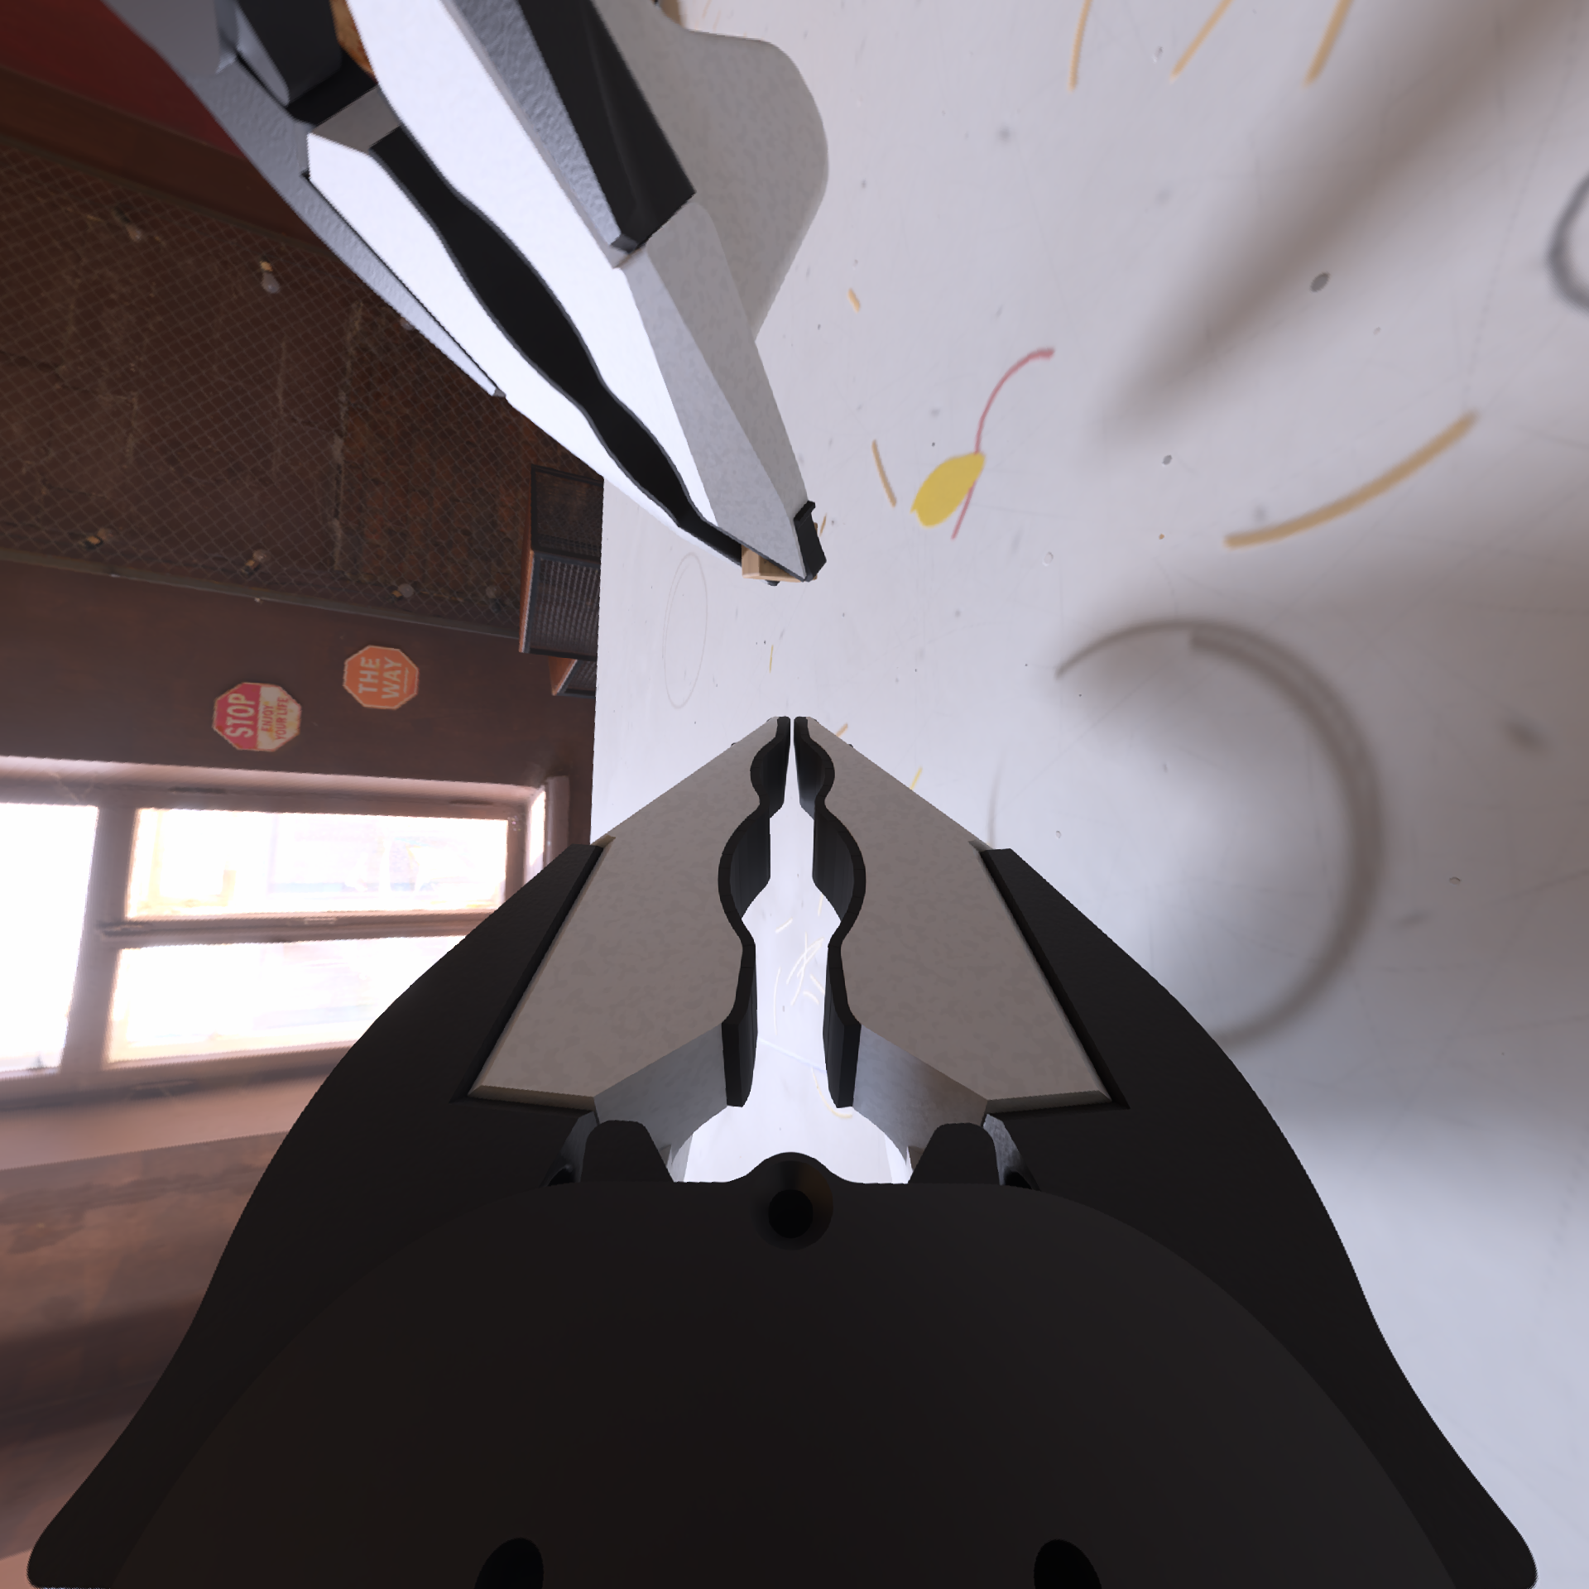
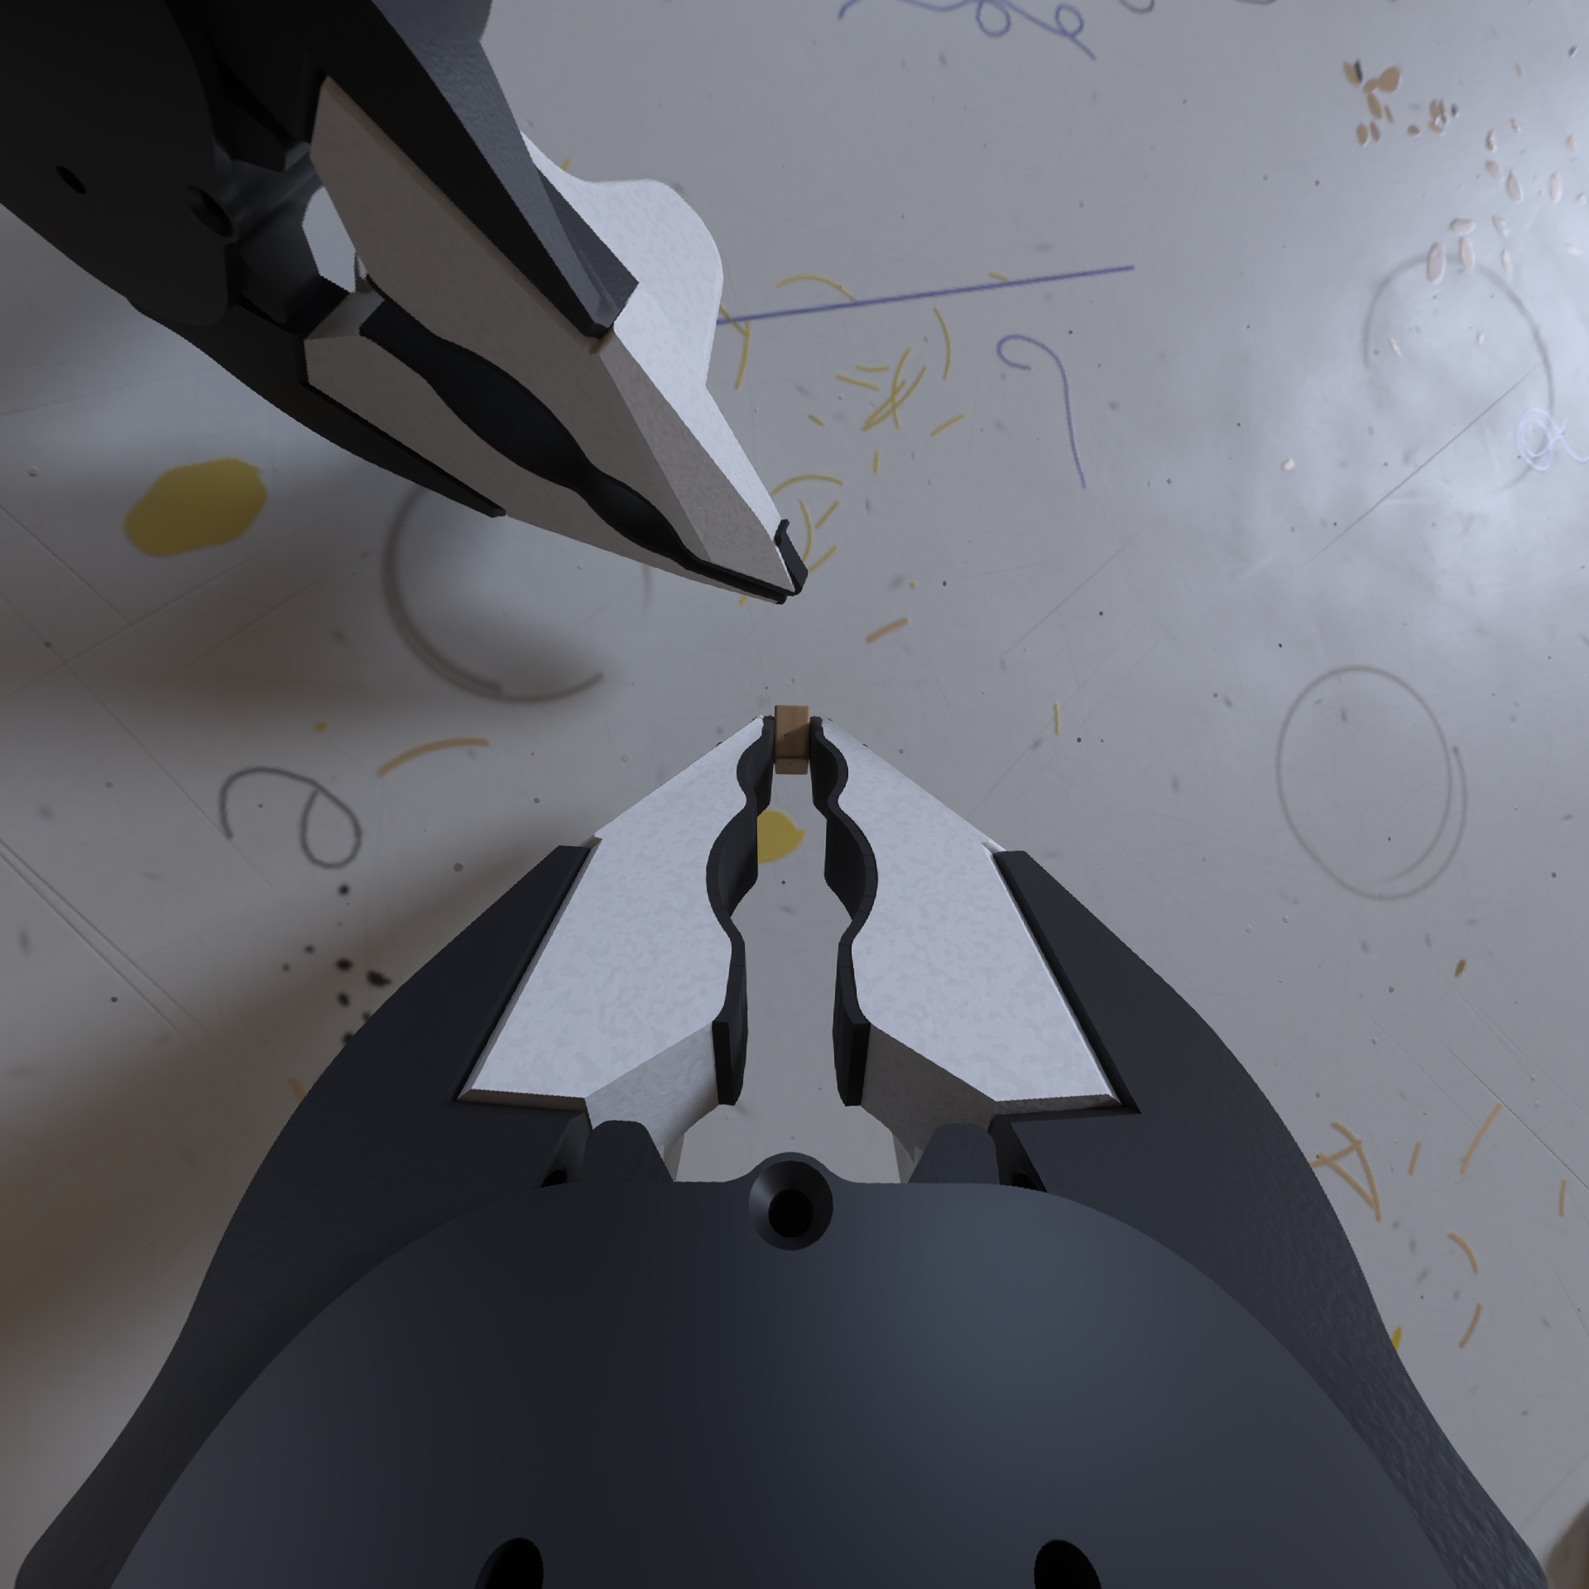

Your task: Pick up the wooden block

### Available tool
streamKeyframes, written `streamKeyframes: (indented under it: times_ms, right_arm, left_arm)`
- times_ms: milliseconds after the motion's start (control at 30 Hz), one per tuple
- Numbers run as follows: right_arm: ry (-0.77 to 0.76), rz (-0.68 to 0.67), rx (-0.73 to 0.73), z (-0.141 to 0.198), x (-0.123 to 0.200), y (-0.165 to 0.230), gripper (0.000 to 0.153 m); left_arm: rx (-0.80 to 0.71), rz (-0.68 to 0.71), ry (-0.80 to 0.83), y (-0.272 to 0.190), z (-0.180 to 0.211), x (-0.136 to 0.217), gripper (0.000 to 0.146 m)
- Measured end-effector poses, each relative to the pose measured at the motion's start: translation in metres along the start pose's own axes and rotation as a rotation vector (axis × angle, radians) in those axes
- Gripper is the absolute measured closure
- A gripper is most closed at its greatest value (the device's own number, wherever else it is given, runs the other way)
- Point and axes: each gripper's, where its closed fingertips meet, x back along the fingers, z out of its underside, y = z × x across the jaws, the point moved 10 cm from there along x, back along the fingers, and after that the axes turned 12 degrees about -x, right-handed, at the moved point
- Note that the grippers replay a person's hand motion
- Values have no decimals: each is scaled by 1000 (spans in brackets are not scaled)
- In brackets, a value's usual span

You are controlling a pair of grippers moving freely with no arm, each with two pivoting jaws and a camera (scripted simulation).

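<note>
The wooden block [image 2: 790, 738] is a small tan piece pinched between the tips of my right gripper [image 2: 790, 731], which is shut on it above the white table. In the left wrist view the right gripper [image 1: 787, 563] comes in from the upper left with a sliver of the wooden block [image 1: 755, 563] showing at its tips. My left gripper [image 1: 791, 727] is shut and empty, its tips a short way from the right gripper's tips. It also shows in the right wrist view [image 2: 787, 585], coming in from the upper left.
The white table [image 2: 1118, 602] is marked with pen scribbles, ring stains, yellow blotches [image 2: 193, 507] and scattered crumbs. In the left wrist view the table edge [image 1: 595, 688] runs down the middle left, with a brick wall, signs and a window [image 1: 258, 911] beyond.
</note>
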Motion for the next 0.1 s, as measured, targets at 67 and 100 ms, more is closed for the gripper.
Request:
streamKeyframes:
  times_ms: [67,100]
  right_arm:
    - [16,12,9,0,-3,1,145]
    - [16,16,7,0,-3,1,145]
  left_arm:
    - [-23,5,13,-1,-1,-1,145]
    - [-22,6,15,-1,-1,-2,145]
